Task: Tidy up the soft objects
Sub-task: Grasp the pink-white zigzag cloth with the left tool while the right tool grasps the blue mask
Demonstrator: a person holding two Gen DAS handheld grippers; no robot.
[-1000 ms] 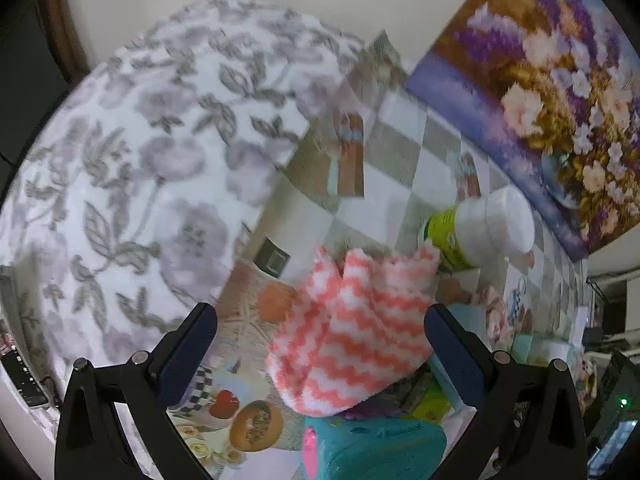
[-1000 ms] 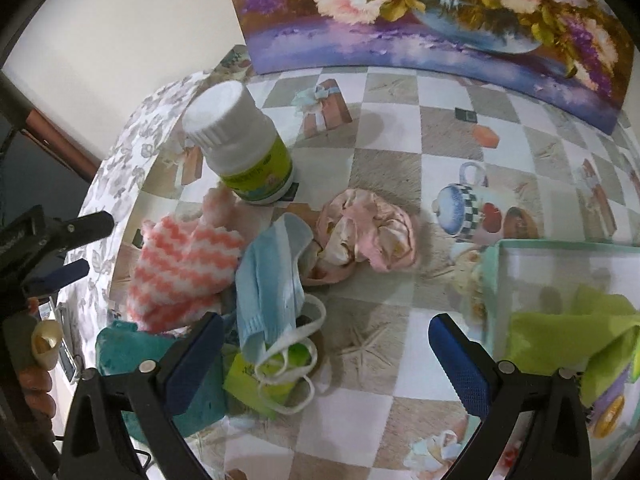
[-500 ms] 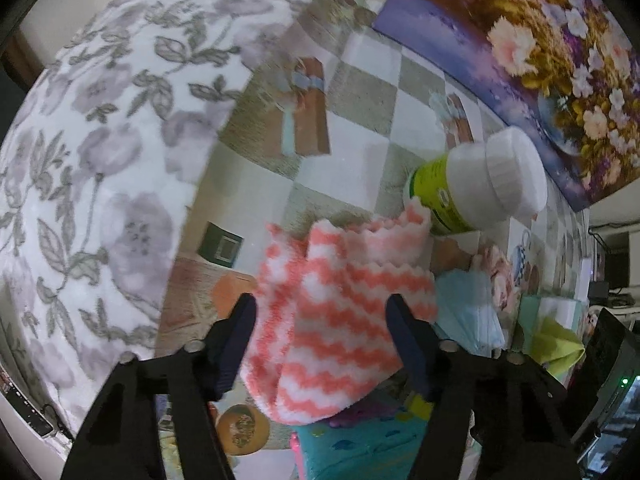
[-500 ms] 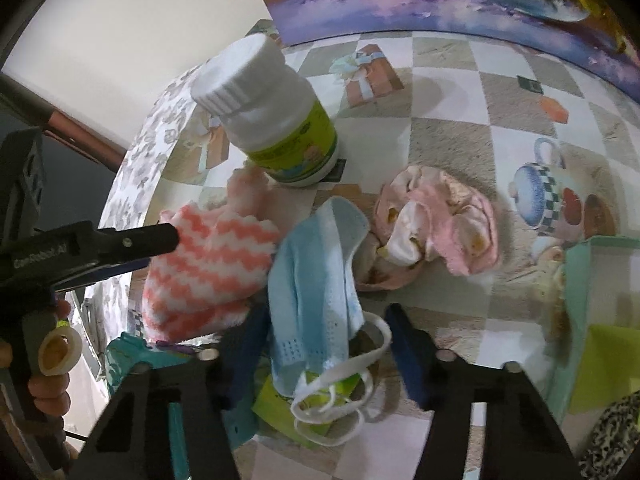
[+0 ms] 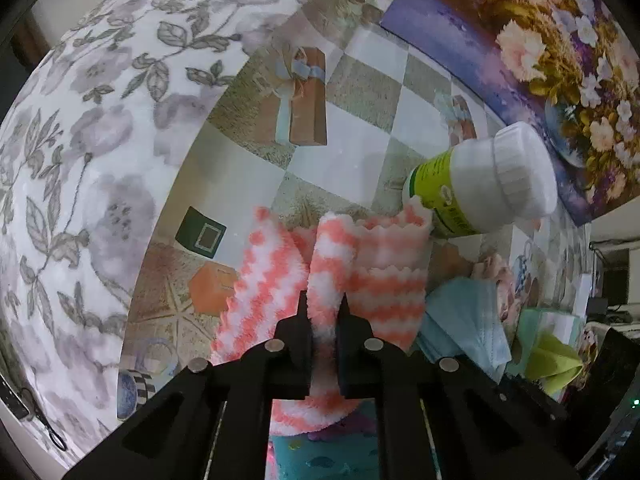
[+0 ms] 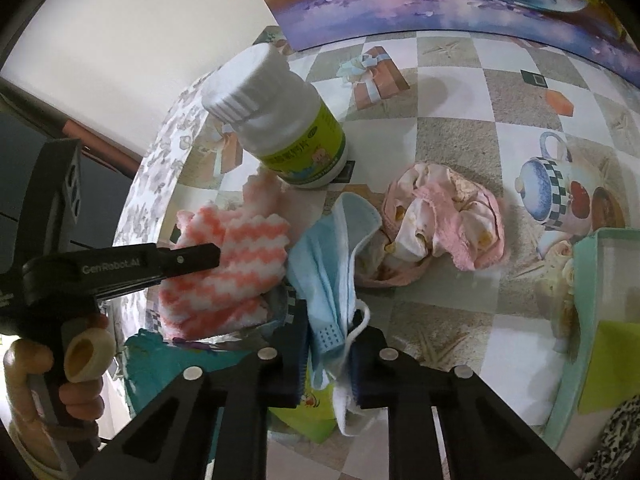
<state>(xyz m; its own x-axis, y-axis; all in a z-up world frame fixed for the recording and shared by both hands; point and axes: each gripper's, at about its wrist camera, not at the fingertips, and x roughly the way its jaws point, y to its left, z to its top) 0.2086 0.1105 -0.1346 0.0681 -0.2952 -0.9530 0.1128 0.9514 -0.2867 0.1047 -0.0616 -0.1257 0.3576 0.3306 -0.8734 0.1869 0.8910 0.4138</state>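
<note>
Fluffy pink-and-white zigzag cloth (image 5: pixel 376 280) lies on checked tablecloth (image 5: pixel 360 168), at 7 o'clock from white-capped green-label bottle (image 5: pixel 480 188). Left gripper (image 5: pixel 323 312): jaws closing, already pinching raised fold of cloth. Right gripper (image 6: pixel 327 332): jaws together on light blue face mask (image 6: pixel 332 256). Step in hand: double grasp. Next move probably calls for lifting both, carrying toward mint-green box (image 6: pixel 584 264) at 3 o'clock, without knocking bottle.

left tool (image 5: pixel 323 312) closing, right tool (image 6: pixel 328 344) clamped
</note>
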